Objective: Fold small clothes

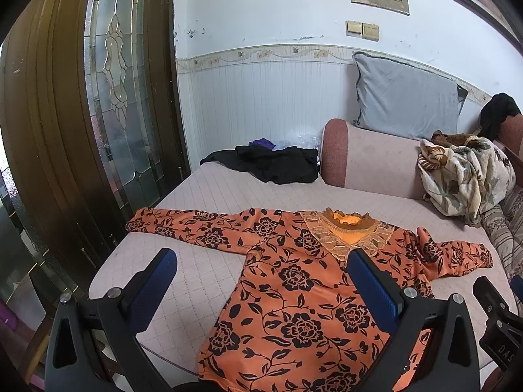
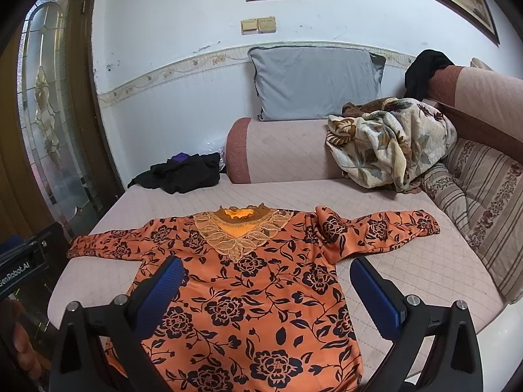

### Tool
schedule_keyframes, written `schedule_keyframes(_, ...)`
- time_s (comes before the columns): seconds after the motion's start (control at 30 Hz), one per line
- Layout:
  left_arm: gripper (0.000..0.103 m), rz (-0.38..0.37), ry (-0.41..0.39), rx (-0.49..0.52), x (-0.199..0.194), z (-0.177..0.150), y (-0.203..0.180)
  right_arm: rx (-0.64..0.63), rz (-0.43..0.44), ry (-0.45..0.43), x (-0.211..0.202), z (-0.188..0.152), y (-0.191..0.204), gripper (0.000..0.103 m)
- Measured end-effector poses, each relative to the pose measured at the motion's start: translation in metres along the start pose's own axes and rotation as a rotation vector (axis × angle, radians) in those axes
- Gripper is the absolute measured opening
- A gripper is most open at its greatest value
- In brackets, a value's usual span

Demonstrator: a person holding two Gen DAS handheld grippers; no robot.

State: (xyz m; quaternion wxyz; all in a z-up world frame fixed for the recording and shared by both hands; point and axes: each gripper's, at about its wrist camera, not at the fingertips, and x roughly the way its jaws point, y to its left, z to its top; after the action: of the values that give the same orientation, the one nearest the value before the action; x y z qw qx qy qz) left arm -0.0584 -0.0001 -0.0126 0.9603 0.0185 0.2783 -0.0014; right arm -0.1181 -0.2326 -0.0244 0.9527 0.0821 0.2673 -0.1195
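An orange long-sleeved top with black flowers (image 1: 294, 281) lies flat, front up, on the pink quilted sofa seat (image 1: 202, 271). Its lace collar (image 1: 349, 232) points away from me. The left sleeve (image 1: 183, 225) lies straight out; the right sleeve (image 2: 379, 232) is rumpled near the shoulder. My left gripper (image 1: 261, 258) is open and empty above the top's left side. My right gripper (image 2: 264, 271) is open and empty above the top's body (image 2: 248, 313). The left gripper's body shows at the right wrist view's left edge (image 2: 23, 268).
A black garment pile (image 1: 274, 161) lies at the seat's far end. A crumpled floral cloth (image 2: 389, 143) rests on the sofa arm (image 2: 281, 150). A grey pillow (image 2: 313, 81) leans on the wall. A striped cushion (image 2: 480, 202) is at right, a glass door (image 1: 121, 98) at left.
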Motion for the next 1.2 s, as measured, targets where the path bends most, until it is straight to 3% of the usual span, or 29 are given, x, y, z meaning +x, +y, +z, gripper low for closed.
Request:
schedule_keyframes(0.5, 0.103, -0.008, 0.064, 0.035, 0.051, 0.0, -0.027, 0.071, -0.037, 0.108, 0.056, 0.003, -0.027, 0.103)
schedule_keyframes(0.7, 0.103, -0.093, 0.205, 0.041, 0.115, -0.017, -0.052, 0.176, 0.01, 0.138, 0.096, 0.002, -0.068, 0.103)
schedule_keyframes(0.8, 0.103, -0.128, 0.324, 0.054, 0.167, -0.04, -0.075, 0.322, 0.067, 0.181, 0.133, -0.004, -0.121, 0.103)
schedule_keyframes(0.93, 0.103, -0.137, 0.468, 0.085, 0.233, -0.078, -0.106, 0.67, 0.096, 0.168, 0.187, -0.023, -0.229, 0.103)
schedule_keyframes(1.03, 0.103, -0.128, 0.514, 0.139, 0.258, -0.096, -0.12, 0.984, 0.128, 0.15, 0.223, -0.049, -0.299, 0.1)
schedule_keyframes(1.13, 0.103, -0.145, 0.549, 0.173, 0.272, -0.115, -0.126, 1.182, 0.114, 0.123, 0.248, -0.067, -0.352, 0.088)
schedule_keyframes(1.2, 0.103, -0.15, 0.545, 0.174, 0.275, -0.118, -0.126, 1.228, 0.083, 0.121, 0.264, -0.07, -0.375, 0.076)
